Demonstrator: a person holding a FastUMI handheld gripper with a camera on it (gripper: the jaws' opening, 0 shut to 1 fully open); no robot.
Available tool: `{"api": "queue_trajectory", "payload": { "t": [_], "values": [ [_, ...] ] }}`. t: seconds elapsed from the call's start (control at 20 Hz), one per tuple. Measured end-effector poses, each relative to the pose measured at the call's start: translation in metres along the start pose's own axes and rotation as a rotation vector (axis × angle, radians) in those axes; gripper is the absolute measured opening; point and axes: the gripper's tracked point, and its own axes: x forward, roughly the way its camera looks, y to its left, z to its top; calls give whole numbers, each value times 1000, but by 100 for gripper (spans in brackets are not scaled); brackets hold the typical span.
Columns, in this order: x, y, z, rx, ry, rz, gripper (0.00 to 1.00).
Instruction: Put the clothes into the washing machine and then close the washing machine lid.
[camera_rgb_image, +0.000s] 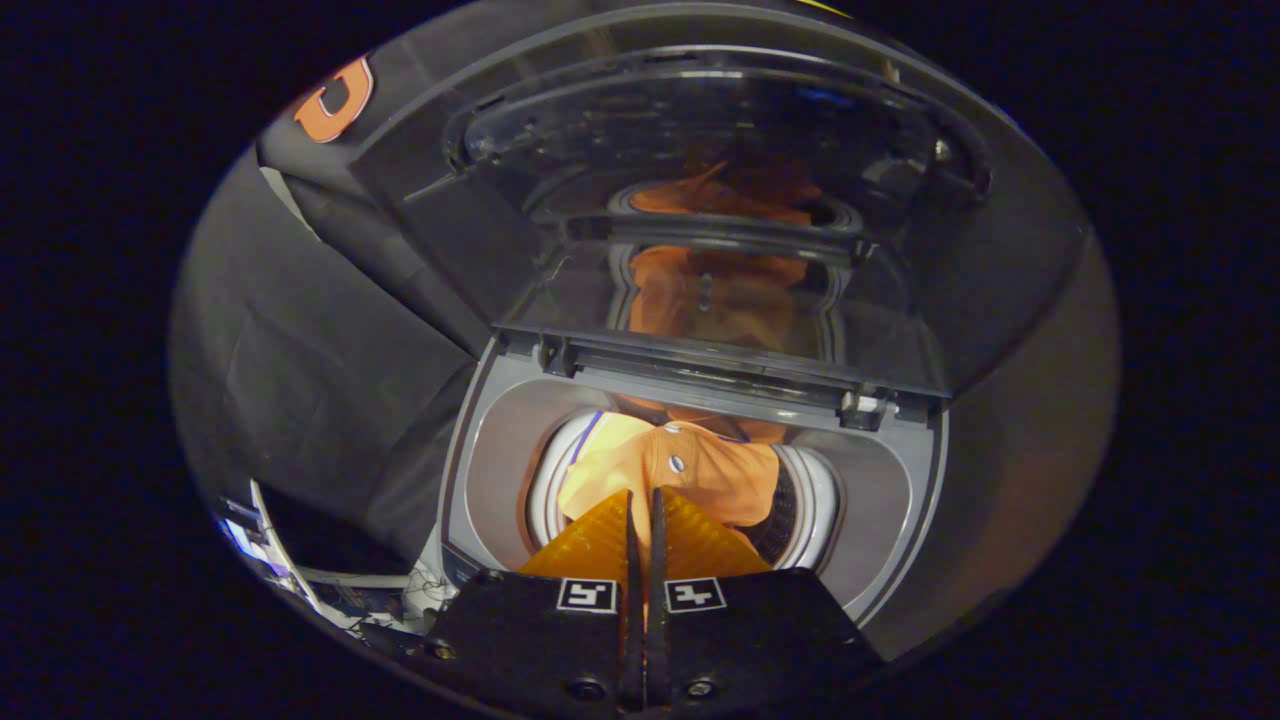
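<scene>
My claw (640, 505) fingers pressed together w/ a thin gap, over orange shirt (690, 470) in washer drum (800, 500); lid (700, 200) up.

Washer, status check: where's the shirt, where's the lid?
Gripper shut over the drum, pinching a sliver of the shirt at most. Shirt hanging into the drum. Lid up, not yet closed.
</scene>
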Motion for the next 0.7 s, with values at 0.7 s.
{"api": "queue_trajectory", "payload": {
  "t": [0.7],
  "values": [
    [36,-10,2,39,-49,-94,9]
  ]
}}
